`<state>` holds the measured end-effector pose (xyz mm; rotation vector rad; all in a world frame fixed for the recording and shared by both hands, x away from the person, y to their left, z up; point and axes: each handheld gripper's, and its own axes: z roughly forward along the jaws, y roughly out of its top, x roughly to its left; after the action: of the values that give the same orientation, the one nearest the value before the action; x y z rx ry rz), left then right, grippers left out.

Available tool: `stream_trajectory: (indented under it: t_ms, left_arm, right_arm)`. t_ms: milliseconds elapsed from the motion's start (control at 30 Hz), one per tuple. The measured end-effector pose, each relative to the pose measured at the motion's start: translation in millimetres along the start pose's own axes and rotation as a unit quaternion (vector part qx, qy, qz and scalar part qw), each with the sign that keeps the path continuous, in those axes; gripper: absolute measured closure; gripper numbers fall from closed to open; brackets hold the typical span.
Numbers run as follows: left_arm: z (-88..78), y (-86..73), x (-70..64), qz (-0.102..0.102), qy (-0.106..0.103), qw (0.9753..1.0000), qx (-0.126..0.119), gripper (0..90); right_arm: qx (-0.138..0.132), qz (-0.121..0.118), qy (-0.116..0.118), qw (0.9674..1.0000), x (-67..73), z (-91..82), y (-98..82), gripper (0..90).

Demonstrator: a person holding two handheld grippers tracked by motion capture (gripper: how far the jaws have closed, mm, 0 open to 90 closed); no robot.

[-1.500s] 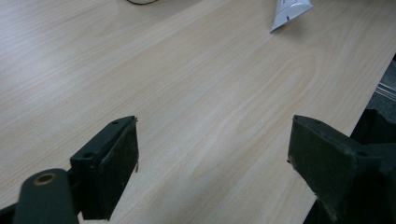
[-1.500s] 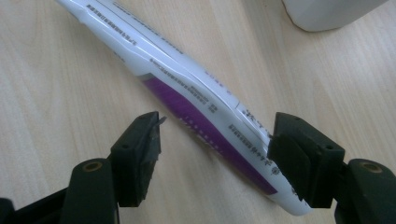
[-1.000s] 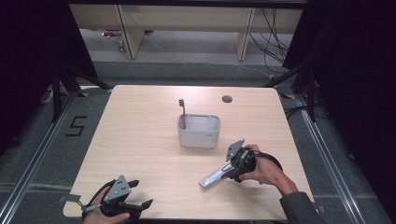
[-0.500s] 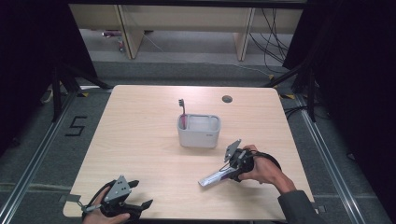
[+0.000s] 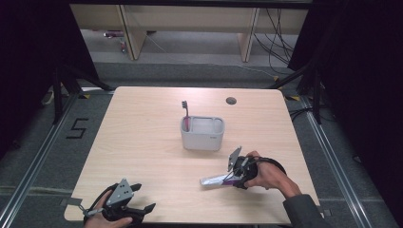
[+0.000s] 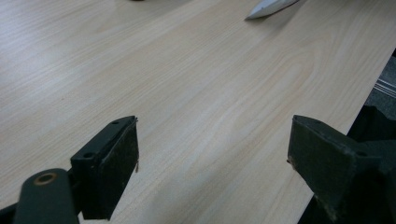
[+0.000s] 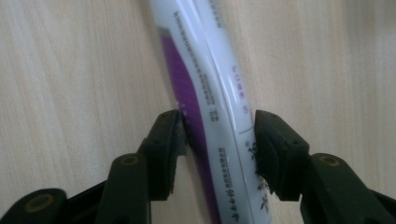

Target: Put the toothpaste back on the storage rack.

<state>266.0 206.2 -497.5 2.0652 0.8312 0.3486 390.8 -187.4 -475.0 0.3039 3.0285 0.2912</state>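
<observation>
Your only upright obstacle is the grey holder (image 5: 202, 134) mid-surface (image 5: 142, 142), a toothbrush (image 5: 186, 114) standing in it. The tube (image 5: 216, 180) lies flat just in front. Left half and far edge give free passage.

grey floor (image 5: 142, 76), wooden desk legs (image 5: 129, 32), dark curtains (image 5: 28, 57)

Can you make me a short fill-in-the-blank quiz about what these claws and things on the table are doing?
1. The right claw has just been closing, and its pads sit on both sides of a white and ____ toothpaste tube.
2. The left claw is ____, with nothing but the wooden table between its pads.
3. A toothbrush stands in the ____ compartment of the grey holder, as the high view shows it.

Missing words: purple; open; left
</observation>
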Motion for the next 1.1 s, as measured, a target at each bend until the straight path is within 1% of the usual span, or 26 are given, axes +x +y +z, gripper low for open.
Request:
stream_trajectory:
  t_ms: [33,67,100,167,200,233,267,333,367,433,467,500,533,567,600,633,667,700,800,833,900,933,1000,1033,1067,1100]
  left_arm:
    - [-0.3,0.1,0.7,0.002,0.0,1.0,0.002,15.9]
    - [-0.5,0.2,1.3,0.004,0.003,1.0,0.005,15.9]
    - [-0.3,0.1,1.1,0.002,0.002,1.0,0.004,15.9]
    - [-0.5,0.0,1.1,0.004,0.002,1.0,0.005,15.9]
    - [-0.1,0.1,0.1,0.001,0.0,1.0,0.001,15.9]
    - [-0.1,0.1,0.1,0.001,0.0,1.0,0.001,16.0]
    - [-0.3,0.1,0.4,0.003,0.001,1.0,0.003,16.0]
    - [-0.2,-0.1,0.3,0.003,0.001,1.0,0.004,16.0]
    - [0.0,0.0,0.2,0.003,0.001,1.0,0.003,16.0]
    - [-0.1,0.1,0.3,0.003,0.001,1.0,0.003,16.0]
    - [-0.1,-0.1,0.1,0.003,0.0,1.0,0.004,16.0]
    - [0.2,-0.3,0.4,0.004,-0.004,1.0,0.004,16.0]
    - [-0.8,-0.1,1.5,0.014,-0.005,0.9998,0.012,16.0]
    - [-0.6,0.0,1.2,0.013,-0.003,0.9998,0.011,16.0]
    - [0.4,-0.1,0.1,0.005,-0.003,1.0,0.003,16.0]
    - [0.4,-0.2,0.1,0.005,-0.004,1.0,0.003,16.0]
    - [-0.1,-0.4,0.9,0.012,-0.006,0.9999,0.008,16.0]
    - [0.7,-0.5,-0.1,0.007,-0.005,0.9999,0.005,16.0]
    - [1.3,-0.5,-1.2,0.003,-0.007,1.0,0.001,16.0]
    - [1.1,-0.6,-1.2,0.003,-0.007,1.0,-0.001,16.0]
    - [0.6,-0.5,-0.2,0.008,-0.006,1.0,0.003,16.0]
    - [-0.4,-0.2,1.3,0.016,-0.003,0.9998,0.011,16.0]
    - [-0.4,-0.3,1.0,0.014,-0.003,0.9999,0.009,16.0]
    - [0.4,-0.5,-0.8,0.005,-0.008,1.0,0.0,16.0]
    - [0.5,-0.5,-0.9,0.005,-0.007,1.0,0.0,16.0]
    - [0.6,-0.5,-1.3,0.004,-0.004,1.0,-0.002,16.1]
  right_arm:
    - [0.01,0.007,0.006,0.9999,3.6,0.6,1.1,58.8]
    - [0.003,-0.009,0.013,0.9999,1.8,2.0,1.8,60.4]
    - [0.011,0.007,0.012,0.9998,4.3,0.7,2.4,61.1]
    - [0.012,0.004,0.014,0.9998,3.9,1.0,3.1,61.3]
    - [0.014,-0.006,0.015,0.9998,3.3,1.2,4.2,61.6]
    - [0.01,-0.024,0.017,0.9995,1.7,2.0,5.2,61.8]
    - [0.015,-0.006,0.014,0.9998,3.7,1.4,5.3,62.1]
    - [0.019,-0.009,0.013,0.9997,3.5,1.2,5.4,62.4]
    - [0.026,0.002,0.011,0.9996,6.7,0.9,7.4,63.2]
    - [0.029,-0.007,0.022,0.9993,5.6,0.8,8.7,63.3]
    - [0.032,0.005,0.024,0.9992,6.6,0.4,8.9,63.2]
    - [0.035,0.009,0.028,0.9989,6.7,0.7,10.1,62.9]
    - [0.037,0.019,0.031,0.9987,7.5,1.2,11.5,62.6]
    - [0.039,0.023,0.032,0.9984,7.6,1.1,12.5,62.3]
    - [0.041,0.026,0.034,0.9983,7.2,1.4,13.7,61.9]
    - [0.037,0.027,0.035,0.9984,6.6,2.0,14.5,61.1]
    - [0.03,0.015,0.035,0.9988,4.8,3.2,15.7,60.7]
    - [0.031,0.028,0.037,0.9984,5.4,2.9,16.5,59.9]
    - [0.026,0.035,0.039,0.9983,4.6,3.8,19.9,58.4]
    - [0.026,0.045,0.04,0.9978,5.0,3.9,20.6,58.5]
    - [0.025,0.04,0.041,0.998,4.8,4.4,22.9,60.0]
    - [0.025,0.036,0.043,0.9981,4.2,4.6,23.4,60.7]
    - [0.023,0.032,0.042,0.9983,3.9,4.8,23.9,61.5]
    - [0.025,0.036,0.041,0.9982,4.8,4.5,23.8,62.1]
    - [0.024,0.032,0.041,0.9984,4.6,4.5,23.8,62.6]
    - [0.026,0.039,0.039,0.9981,5.8,3.8,23.6,63.1]
